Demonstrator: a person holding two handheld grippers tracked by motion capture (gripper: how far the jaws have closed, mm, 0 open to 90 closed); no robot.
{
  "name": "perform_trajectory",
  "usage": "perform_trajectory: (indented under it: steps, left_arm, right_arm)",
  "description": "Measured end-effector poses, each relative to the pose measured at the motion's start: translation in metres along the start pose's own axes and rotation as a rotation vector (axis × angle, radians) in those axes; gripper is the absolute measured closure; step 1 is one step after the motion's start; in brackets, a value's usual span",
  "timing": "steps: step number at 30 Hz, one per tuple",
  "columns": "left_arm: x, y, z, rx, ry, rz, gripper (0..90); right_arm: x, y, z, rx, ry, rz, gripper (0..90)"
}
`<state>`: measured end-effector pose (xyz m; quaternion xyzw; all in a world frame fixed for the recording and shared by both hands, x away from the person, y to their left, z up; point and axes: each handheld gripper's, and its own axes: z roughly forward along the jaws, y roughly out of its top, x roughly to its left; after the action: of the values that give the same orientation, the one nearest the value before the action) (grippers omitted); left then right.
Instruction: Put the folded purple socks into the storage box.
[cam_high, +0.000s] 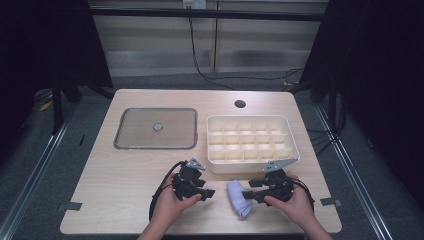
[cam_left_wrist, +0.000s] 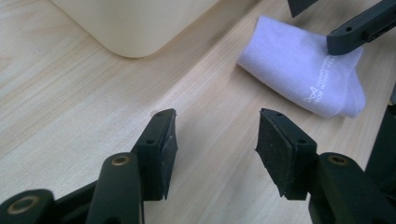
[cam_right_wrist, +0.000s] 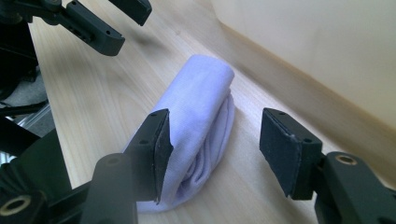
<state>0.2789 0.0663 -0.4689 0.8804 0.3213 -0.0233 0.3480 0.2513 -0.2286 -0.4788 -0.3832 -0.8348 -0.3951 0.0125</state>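
Looking down on the table (cam_high: 125, 175), you have a folded pale cloth (cam_high: 239, 198) lying near the front edge, towards the right corner, just in front of the divided tray (cam_high: 252, 165). Your right gripper (cam_high: 248, 194) is the nearer one: its jaws stand apart with nothing pinched, and in the right gripper view the cloth (cam_right_wrist: 198, 121) sits partly between them, against the left-hand jaw and clear of the other. The roll's long axis runs away from that camera, roughly along the jaws rather than across them, so a squeeze would probably take it across its short width.

Your left gripper (cam_high: 206, 195) is also spread wide and empty, hovering over bare wood just beside the cloth. In the left gripper view the cloth (cam_left_wrist: 303, 70) lies ahead and off to the right, well outside the jaws, with the tray's rounded corner (cam_left_wrist: 135, 28) ahead on the left. A flat grey lid (cam_high: 156, 128) rests at the back left.
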Motion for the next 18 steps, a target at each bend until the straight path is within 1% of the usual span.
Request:
perform_trajectory:
  steps: [1,3,4,5,6,7,10,11,12,14,15,16,18]
  left_arm:
    - [0.002,-0.001,0.0,-0.001,0.001,0.014,45.0]
    - [0.004,-0.003,0.002,-0.017,0.013,0.021,42.5]
    - [0.006,-0.004,0.002,-0.015,0.024,0.029,41.4]
    - [0.008,-0.005,0.001,-0.012,0.028,0.05,40.5]
    - [0.008,-0.006,0.002,-0.024,0.035,0.034,40.1]
    - [0.01,-0.006,0.002,-0.019,0.035,0.048,39.7]
    - [0.012,-0.008,0.003,-0.038,0.051,0.055,38.4]
    - [0.012,-0.009,0.003,-0.04,0.05,0.057,37.6]
    - [0.014,-0.01,0.003,-0.035,0.055,0.068,37.1]
    - [0.014,-0.011,0.004,-0.051,0.061,0.061,36.2]
    - [0.015,-0.011,0.003,-0.039,0.06,0.07,36.0]
    - [0.015,-0.012,0.003,-0.038,0.064,0.07,35.9]
    - [0.015,-0.013,0.004,-0.05,0.062,0.074,35.8]
  right_arm:
    - [-0.001,0.0,0.001,0.002,0.008,0.012,43.3]
    - [-0.002,0.001,0.001,0.008,0.014,0.028,43.0]
    - [-0.002,0.001,0.002,0.01,0.014,0.039,42.7]
    - [-0.003,0.002,0.003,0.009,0.024,0.052,42.7]
    - [-0.004,0.002,0.003,0.014,0.029,0.062,42.6]
    - [-0.004,0.003,0.003,0.02,0.033,0.069,42.6]
    - [-0.004,0.003,0.006,0.044,0.04,0.087,42.7]
    - [-0.004,0.003,0.007,0.048,0.043,0.09,42.8]
    - [-0.004,0.003,0.008,0.054,0.046,0.093,43.0]
    - [-0.004,0.003,0.009,0.054,0.048,0.101,43.3]
    - [-0.005,0.003,0.009,0.061,0.047,0.106,43.4]
    - [-0.005,0.003,0.009,0.066,0.048,0.115,43.7]
    - [-0.005,0.004,0.009,0.074,0.053,0.117,44.7]
